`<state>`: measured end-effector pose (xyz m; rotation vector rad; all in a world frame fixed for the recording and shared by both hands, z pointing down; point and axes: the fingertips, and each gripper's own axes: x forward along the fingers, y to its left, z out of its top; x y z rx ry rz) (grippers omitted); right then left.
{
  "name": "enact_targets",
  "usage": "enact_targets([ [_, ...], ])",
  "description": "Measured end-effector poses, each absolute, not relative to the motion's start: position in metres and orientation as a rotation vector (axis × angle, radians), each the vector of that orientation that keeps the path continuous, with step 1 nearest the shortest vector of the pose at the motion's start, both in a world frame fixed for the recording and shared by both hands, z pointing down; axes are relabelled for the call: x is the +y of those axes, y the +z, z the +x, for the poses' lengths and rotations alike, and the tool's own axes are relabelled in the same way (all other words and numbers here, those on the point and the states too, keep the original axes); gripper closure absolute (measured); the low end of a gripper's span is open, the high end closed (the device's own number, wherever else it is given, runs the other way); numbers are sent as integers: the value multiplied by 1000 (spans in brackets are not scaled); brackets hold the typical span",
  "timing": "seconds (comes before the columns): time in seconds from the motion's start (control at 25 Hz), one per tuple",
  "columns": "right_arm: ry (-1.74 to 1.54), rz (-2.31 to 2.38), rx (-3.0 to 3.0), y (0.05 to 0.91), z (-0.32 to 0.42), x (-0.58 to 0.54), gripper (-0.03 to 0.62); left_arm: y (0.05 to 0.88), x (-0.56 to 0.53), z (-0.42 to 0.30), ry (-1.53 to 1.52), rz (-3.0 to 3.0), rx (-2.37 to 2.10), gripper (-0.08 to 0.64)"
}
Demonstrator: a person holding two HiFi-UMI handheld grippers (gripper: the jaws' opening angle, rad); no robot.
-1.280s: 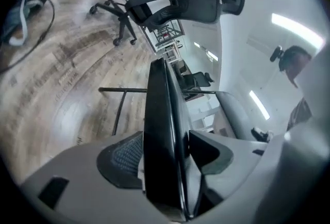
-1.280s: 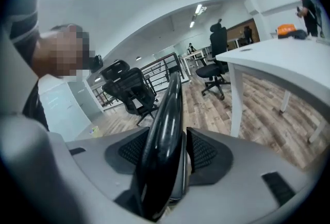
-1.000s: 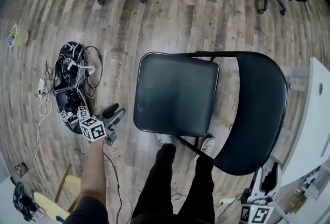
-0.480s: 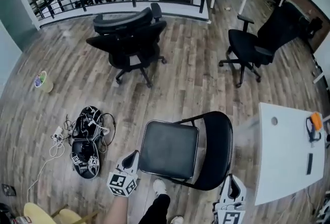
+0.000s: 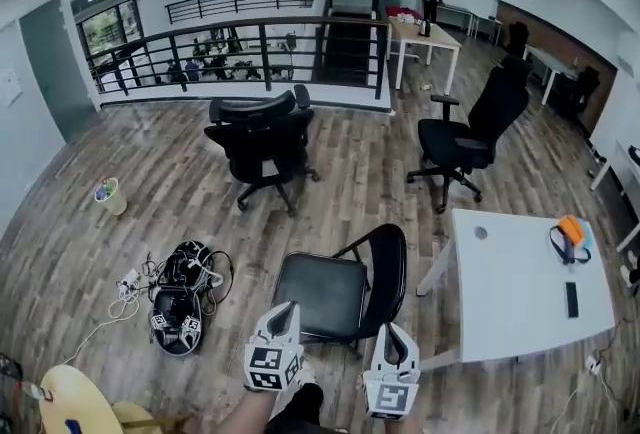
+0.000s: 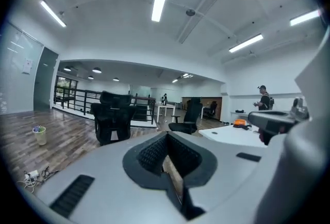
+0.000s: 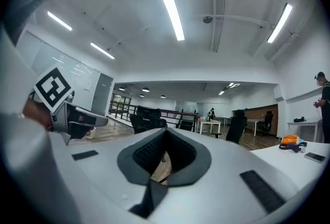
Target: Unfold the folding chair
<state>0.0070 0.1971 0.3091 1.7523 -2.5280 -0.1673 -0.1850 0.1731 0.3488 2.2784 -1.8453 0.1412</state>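
The black folding chair [image 5: 338, 290] stands unfolded on the wood floor in the head view, seat flat and backrest to the right. My left gripper [image 5: 287, 310] hovers in front of the seat's near edge, held up and about level. My right gripper [image 5: 394, 334] is raised beside it, below the backrest. Neither touches the chair. In the left gripper view the left gripper [image 6: 167, 158] has its jaws pressed together with nothing between them. The right gripper view shows the right gripper [image 7: 164, 158] shut the same way, empty.
Two black office chairs [image 5: 262, 137] [image 5: 465, 137] stand farther back, before a black railing [image 5: 250, 52]. A white table [image 5: 520, 292] is close on the right. A bag with tangled cables [image 5: 180, 297] lies left of the chair. A yellow stool [image 5: 75, 402] is at the lower left.
Both grippers have risen from low beside the chair to chest height and gone from open to shut. The head view has tilted up from the floor to the whole room.
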Motion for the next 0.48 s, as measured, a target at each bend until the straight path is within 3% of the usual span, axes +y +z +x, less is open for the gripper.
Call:
enact_targets([
  [0.48,-161,1758,-2509,297,29,325,580,324,317,-150,122,2346,-1854,555],
])
